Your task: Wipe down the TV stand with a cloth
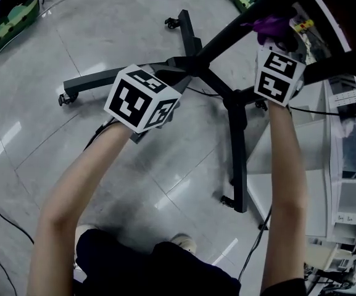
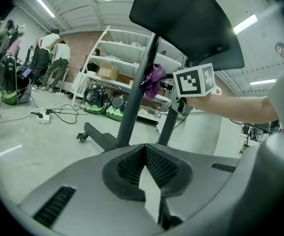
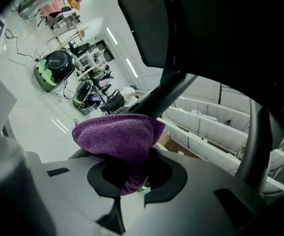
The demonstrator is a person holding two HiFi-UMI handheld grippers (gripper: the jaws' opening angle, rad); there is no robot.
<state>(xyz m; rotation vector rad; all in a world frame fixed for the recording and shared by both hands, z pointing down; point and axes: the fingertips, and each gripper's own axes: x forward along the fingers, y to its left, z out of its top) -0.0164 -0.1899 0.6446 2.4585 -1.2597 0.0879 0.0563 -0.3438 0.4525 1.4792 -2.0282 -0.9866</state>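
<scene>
I am pinching the purple cloth (image 3: 116, 137) in the right tool (image 3: 132, 173), its jaws clamping down on a fold so that a rounded wad is sticking out ahead of them; I judge that this is giving me a soft pad to rub with while the hard jaws are staying off the metal. The cloth is sitting high on the slanted black upright (image 2: 138, 90) of the TV stand (image 1: 240, 142), apparently pressing against it just under the dark panel (image 2: 191, 26) at the top, so I take it I am working on the pole and not yet on the base legs (image 1: 101, 79) that are spreading out on castors across the floor (image 1: 54, 147). The left tool (image 2: 144, 156) is hanging lower and to the side, apart from the stand, its jaws pressed together with nothing between them; I am reading that as idle, held clear so it is not getting in the way of the wiping arm. For writing, I am finding nothing legible: the cubes on the tools are showing only black-and-white square markers, the stand is showing no brand mark, and the small labels on the white shelving (image 1: 350, 165) at the right are too tiny to read.
</scene>
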